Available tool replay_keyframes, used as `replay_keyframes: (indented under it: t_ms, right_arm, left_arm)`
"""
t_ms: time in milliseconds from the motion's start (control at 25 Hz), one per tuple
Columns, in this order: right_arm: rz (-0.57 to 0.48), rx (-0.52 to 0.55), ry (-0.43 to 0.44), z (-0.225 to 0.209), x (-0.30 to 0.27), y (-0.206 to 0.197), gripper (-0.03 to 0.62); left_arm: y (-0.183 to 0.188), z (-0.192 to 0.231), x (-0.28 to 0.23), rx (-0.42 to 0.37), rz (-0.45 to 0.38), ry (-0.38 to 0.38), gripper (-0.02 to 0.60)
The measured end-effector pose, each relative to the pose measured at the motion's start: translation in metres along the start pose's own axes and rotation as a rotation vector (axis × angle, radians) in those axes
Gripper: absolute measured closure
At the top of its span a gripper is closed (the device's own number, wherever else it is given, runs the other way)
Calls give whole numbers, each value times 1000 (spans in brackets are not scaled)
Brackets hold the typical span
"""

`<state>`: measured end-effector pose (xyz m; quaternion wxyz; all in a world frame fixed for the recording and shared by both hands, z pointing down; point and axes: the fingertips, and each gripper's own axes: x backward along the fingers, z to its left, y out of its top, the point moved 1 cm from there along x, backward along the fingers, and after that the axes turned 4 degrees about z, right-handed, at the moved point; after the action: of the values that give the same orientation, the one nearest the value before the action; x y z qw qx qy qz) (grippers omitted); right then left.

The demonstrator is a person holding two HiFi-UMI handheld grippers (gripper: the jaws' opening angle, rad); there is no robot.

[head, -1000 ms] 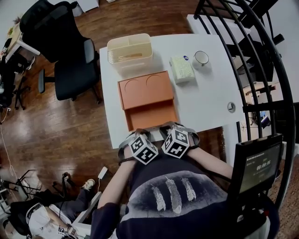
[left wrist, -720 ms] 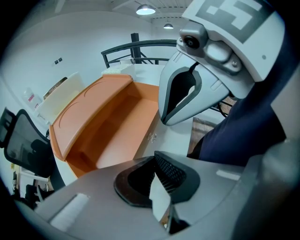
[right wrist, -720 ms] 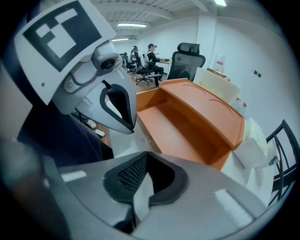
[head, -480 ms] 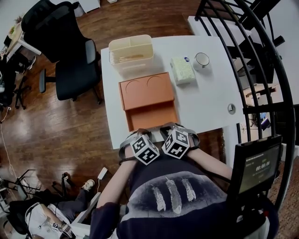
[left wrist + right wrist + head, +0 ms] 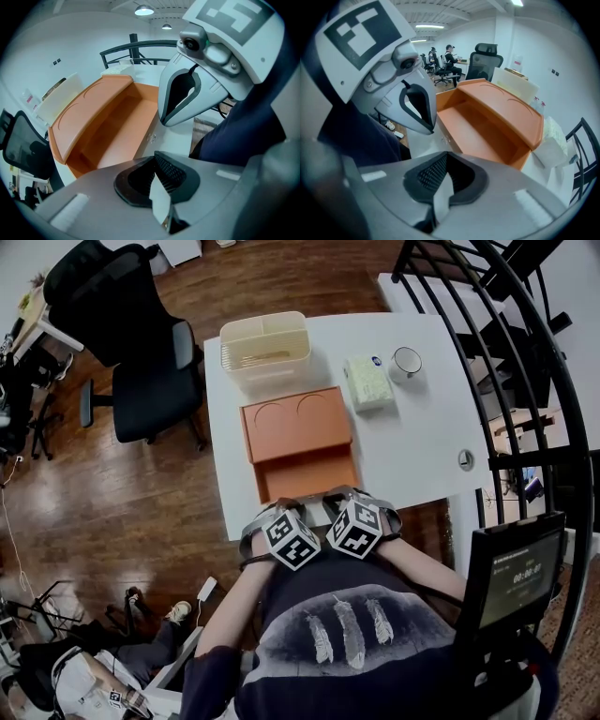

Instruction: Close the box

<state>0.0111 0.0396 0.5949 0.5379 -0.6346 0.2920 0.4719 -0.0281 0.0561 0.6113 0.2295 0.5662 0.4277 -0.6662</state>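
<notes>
Left gripper (image 5: 281, 521), lower centre of frame: jaws closed together, nothing held, no shift noted against earlier frames. Orange box (image 5: 300, 442), frame centre on white table (image 5: 412, 437): lid open, untouched. Right gripper (image 5: 352, 517), just right of left: jaws together, empty, unmoved. Closing judged not begun.

The box (image 5: 298, 442) is plain orange, on a white bench (image 5: 412, 437). The basket (image 5: 264, 345) is cream, the pack (image 5: 366, 381) pale green, the cup (image 5: 406, 359) white with a dark rim. The left hand-held gripper (image 5: 159, 199) and right hand-held gripper (image 5: 439, 199) are grey with black meshed pads and black-and-white square markers. The chair (image 5: 122, 324) is black, the floor (image 5: 112, 493) brown wood.
</notes>
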Motion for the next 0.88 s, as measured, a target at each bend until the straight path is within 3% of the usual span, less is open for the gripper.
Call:
replay_keyframes:
  t_ms: [880]
  right_arm:
    - [-9,11,-23,-7,0,5,591]
  left_arm:
    - [1,8,-1,-4,-1,17,568]
